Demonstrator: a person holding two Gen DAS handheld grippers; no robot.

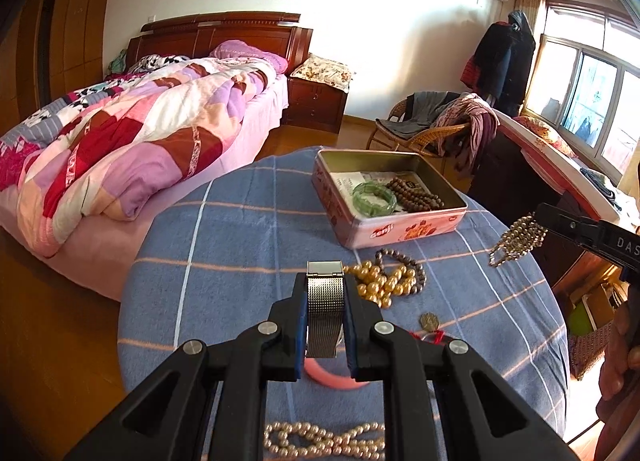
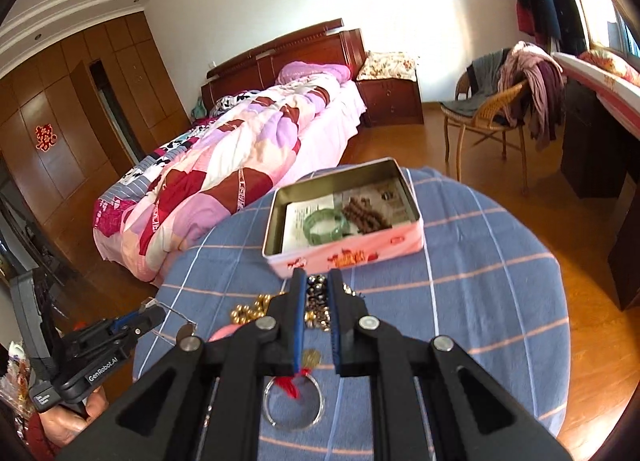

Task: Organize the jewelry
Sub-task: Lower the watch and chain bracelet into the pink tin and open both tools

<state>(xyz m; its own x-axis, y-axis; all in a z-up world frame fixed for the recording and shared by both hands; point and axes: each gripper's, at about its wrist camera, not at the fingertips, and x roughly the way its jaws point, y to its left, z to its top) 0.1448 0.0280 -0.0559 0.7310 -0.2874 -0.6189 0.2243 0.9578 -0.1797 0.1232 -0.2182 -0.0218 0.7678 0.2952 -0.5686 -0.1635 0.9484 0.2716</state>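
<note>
The round table (image 1: 240,245), under a blue checked cloth, carries a pink tin (image 1: 404,229) at twelve o'clock, already holding a green bangle (image 1: 374,199) and brown beads (image 1: 416,193). The left gripper (image 1: 325,301) has its fingers closed on a steel mesh watch band (image 1: 325,309): light, limp, probably slippery, best pinched across its flat width. At three o'clock the right gripper (image 2: 316,301) has its fingers clamped on a dangling beaded bracelet (image 1: 516,239), loose and floppy. Pearl strands (image 1: 380,285) lie near the table's centre.
</note>
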